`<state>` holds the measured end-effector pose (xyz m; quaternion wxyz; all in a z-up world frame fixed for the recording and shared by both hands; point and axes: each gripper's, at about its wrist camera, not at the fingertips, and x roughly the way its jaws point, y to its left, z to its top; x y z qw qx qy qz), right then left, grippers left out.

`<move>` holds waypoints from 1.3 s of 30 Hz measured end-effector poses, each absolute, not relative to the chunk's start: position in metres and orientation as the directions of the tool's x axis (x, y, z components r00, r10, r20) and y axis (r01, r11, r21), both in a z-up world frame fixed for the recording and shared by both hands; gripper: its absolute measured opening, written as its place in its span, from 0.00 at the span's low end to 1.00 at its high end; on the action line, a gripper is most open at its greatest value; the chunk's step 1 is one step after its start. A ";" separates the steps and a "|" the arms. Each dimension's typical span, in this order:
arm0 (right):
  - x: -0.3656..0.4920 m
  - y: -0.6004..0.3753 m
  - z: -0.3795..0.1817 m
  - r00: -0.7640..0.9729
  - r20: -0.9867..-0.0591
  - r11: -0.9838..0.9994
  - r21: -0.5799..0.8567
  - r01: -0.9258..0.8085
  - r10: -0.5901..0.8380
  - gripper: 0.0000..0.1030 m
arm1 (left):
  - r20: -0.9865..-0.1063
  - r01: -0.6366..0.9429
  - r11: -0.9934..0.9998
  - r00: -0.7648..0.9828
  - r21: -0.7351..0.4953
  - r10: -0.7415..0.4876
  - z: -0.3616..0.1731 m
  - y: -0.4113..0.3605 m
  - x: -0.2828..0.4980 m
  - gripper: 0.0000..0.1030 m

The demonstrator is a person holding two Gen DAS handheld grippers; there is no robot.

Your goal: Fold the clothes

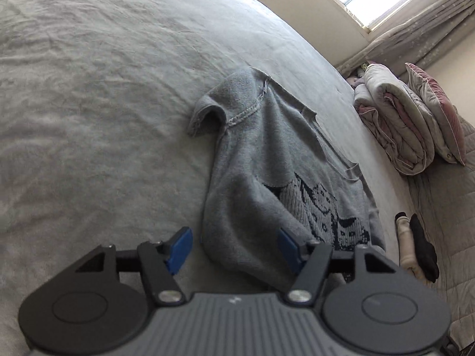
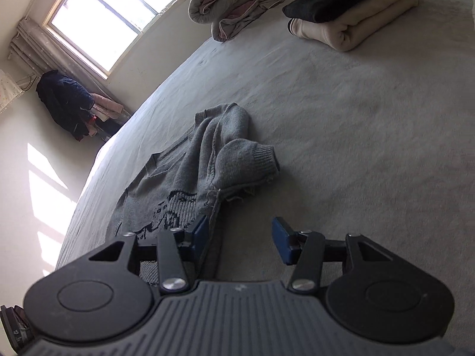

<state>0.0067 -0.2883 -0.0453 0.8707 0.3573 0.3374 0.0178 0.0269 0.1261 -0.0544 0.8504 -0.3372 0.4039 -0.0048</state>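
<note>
A grey knitted sweater (image 1: 267,160) with a dark cat pattern lies spread on the grey bed (image 1: 89,103), one short sleeve folded in. My left gripper (image 1: 234,247) is open and empty, its blue pads (image 1: 179,249) straddling the sweater's near hem corner just above the bed. In the right wrist view the sweater (image 2: 184,172) lies ahead and left, its cuffed sleeve bunched toward the right. My right gripper (image 2: 240,238) is open and empty, its left pad (image 2: 200,234) over the sweater's near edge and its right pad over bare bed (image 2: 356,133).
Folded cream and black garments (image 2: 350,9) lie stacked on the bed's far side; they also show in the left wrist view (image 1: 415,249). A rolled quilt (image 1: 392,124) and a pillow (image 1: 439,115) sit by the window (image 2: 98,20). Dark coats (image 2: 65,103) hang in the corner.
</note>
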 end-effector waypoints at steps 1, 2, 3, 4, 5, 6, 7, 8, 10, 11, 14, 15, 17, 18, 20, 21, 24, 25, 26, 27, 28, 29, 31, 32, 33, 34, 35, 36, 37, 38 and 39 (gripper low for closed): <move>0.005 -0.285 -0.048 0.754 -0.597 0.751 0.622 0.220 0.274 0.49 | -0.679 -0.265 0.763 0.675 -0.589 -0.290 -0.056 0.129 0.026 0.53; 0.003 -0.282 -0.050 0.735 -0.620 0.759 0.609 0.230 0.274 0.46 | -0.677 -0.267 0.754 0.671 -0.600 -0.300 -0.056 0.132 0.026 0.47; 0.002 -0.278 -0.051 0.727 -0.630 0.769 0.597 0.229 0.273 0.44 | -0.676 -0.270 0.745 0.668 -0.610 -0.311 -0.057 0.135 0.027 0.44; 0.000 -0.274 -0.051 0.720 -0.639 0.778 0.586 0.228 0.271 0.43 | -0.674 -0.271 0.737 0.664 -0.620 -0.323 -0.058 0.138 0.028 0.43; -0.002 -0.271 -0.052 0.712 -0.648 0.787 0.574 0.226 0.268 0.43 | -0.672 -0.268 0.729 0.660 -0.630 -0.337 -0.060 0.140 0.030 0.42; -0.001 -0.268 -0.051 0.709 -0.651 0.793 0.569 0.217 0.273 0.43 | -0.669 -0.266 0.721 0.656 -0.640 -0.351 -0.061 0.142 0.032 0.39; 0.001 -0.265 -0.050 0.701 -0.653 0.799 0.566 0.200 0.287 0.43 | -0.666 -0.264 0.714 0.651 -0.648 -0.363 -0.063 0.144 0.034 0.38; 0.003 -0.262 -0.050 0.693 -0.655 0.805 0.564 0.183 0.302 0.43 | -0.665 -0.264 0.709 0.647 -0.654 -0.373 -0.065 0.144 0.037 0.38; 0.008 -0.256 -0.052 0.681 -0.657 0.814 0.560 0.155 0.323 0.43 | -0.664 -0.261 0.703 0.640 -0.662 -0.387 -0.068 0.143 0.042 0.38; 0.010 -0.253 -0.053 0.675 -0.659 0.817 0.558 0.141 0.333 0.43 | -0.665 -0.255 0.710 0.640 -0.657 -0.385 -0.068 0.140 0.044 0.38; 0.019 -0.246 -0.055 0.676 -0.656 0.830 0.545 0.119 0.334 0.44 | -0.669 -0.240 0.729 0.641 -0.641 -0.377 -0.068 0.132 0.050 0.38; 0.022 -0.243 -0.055 0.677 -0.656 0.834 0.540 0.112 0.334 0.44 | -0.670 -0.235 0.735 0.641 -0.636 -0.374 -0.068 0.129 0.052 0.38; 0.026 -0.244 -0.057 0.685 -0.643 0.825 0.555 0.107 0.343 0.44 | -0.672 -0.224 0.748 0.642 -0.625 -0.369 -0.069 0.124 0.056 0.38; 0.028 -0.244 -0.058 0.689 -0.636 0.821 0.562 0.105 0.348 0.44 | -0.673 -0.219 0.754 0.642 -0.619 -0.366 -0.069 0.121 0.058 0.38; 0.032 -0.244 -0.060 0.697 -0.622 0.811 0.577 0.100 0.357 0.44 | -0.675 -0.208 0.766 0.643 -0.608 -0.361 -0.069 0.116 0.062 0.36; 0.035 -0.244 -0.061 0.700 -0.616 0.806 0.584 0.097 0.361 0.44 | -0.676 -0.203 0.772 0.644 -0.603 -0.359 -0.069 0.113 0.064 0.31; 0.039 -0.253 -0.066 0.719 -0.580 0.757 0.643 0.115 0.383 0.43 | -0.679 -0.191 0.786 0.645 -0.587 -0.350 -0.070 0.107 0.070 0.12; 0.041 -0.255 -0.067 0.726 -0.567 0.736 0.665 0.123 0.390 0.43 | -0.679 -0.196 0.785 0.647 -0.588 -0.347 -0.070 0.109 0.070 0.09; 0.043 -0.258 -0.068 0.733 -0.553 0.715 0.686 0.131 0.397 0.43 | -0.679 -0.200 0.784 0.649 -0.588 -0.343 -0.070 0.112 0.070 0.07; 0.045 -0.260 -0.070 0.740 -0.539 0.693 0.707 0.138 0.403 0.43 | -0.677 -0.203 0.782 0.652 -0.589 -0.340 -0.069 0.114 0.070 0.06; 0.045 -0.263 -0.067 0.749 -0.537 0.700 0.700 0.138 0.389 0.43 | -0.673 -0.204 0.780 0.657 -0.592 -0.339 -0.068 0.116 0.070 0.06; 0.045 -0.265 -0.064 0.758 -0.535 0.709 0.691 0.138 0.374 0.39 | -0.669 -0.204 0.779 0.664 -0.592 -0.335 -0.066 0.118 0.069 0.06; 0.044 -0.270 -0.058 0.776 -0.530 0.727 0.673 0.138 0.343 0.16 | -0.657 -0.199 0.785 0.684 -0.586 -0.317 -0.059 0.122 0.068 0.05; 0.044 -0.273 -0.055 0.784 -0.527 0.736 0.663 0.138 0.328 0.13 | -0.648 -0.193 0.790 0.697 -0.582 -0.307 -0.055 0.123 0.067 0.05; 0.044 -0.275 -0.051 0.793 -0.523 0.744 0.653 0.138 0.312 0.13 | -0.640 -0.187 0.796 0.709 -0.576 -0.297 -0.051 0.125 0.066 0.05; 0.044 -0.278 -0.048 0.801 -0.520 0.753 0.644 0.139 0.297 0.12 | -0.632 -0.182 0.803 0.721 -0.568 -0.284 -0.047 0.127 0.065 0.05; 0.044 -0.280 -0.045 0.809 -0.516 0.761 0.634 0.140 0.281 0.11 | -0.623 -0.177 0.809 0.733 -0.560 -0.271 -0.043 0.129 0.064 0.05; 0.043 -0.283 -0.042 0.817 -0.512 0.769 0.624 0.140 0.266 0.11 | -0.615 -0.173 0.817 0.746 -0.550 -0.256 -0.039 0.131 0.063 0.05; 0.043 -0.285 -0.039 0.825 -0.507 0.777 0.614 0.141 0.251 0.10 | -0.606 -0.171 0.826 0.759 -0.537 -0.237 -0.035 0.134 0.063 0.05; 0.043 -0.288 -0.036 0.832 -0.502 0.784 0.604 0.143 0.235 0.10 | -0.597 -0.169 0.835 0.772 -0.524 -0.219 -0.031 0.136 0.062 0.05; 0.043 -0.290 -0.033 0.840 -0.497 0.792 0.593 0.144 0.220 0.10 | -0.588 -0.168 0.843 0.784 -0.511 -0.200 -0.027 0.138 0.061 0.05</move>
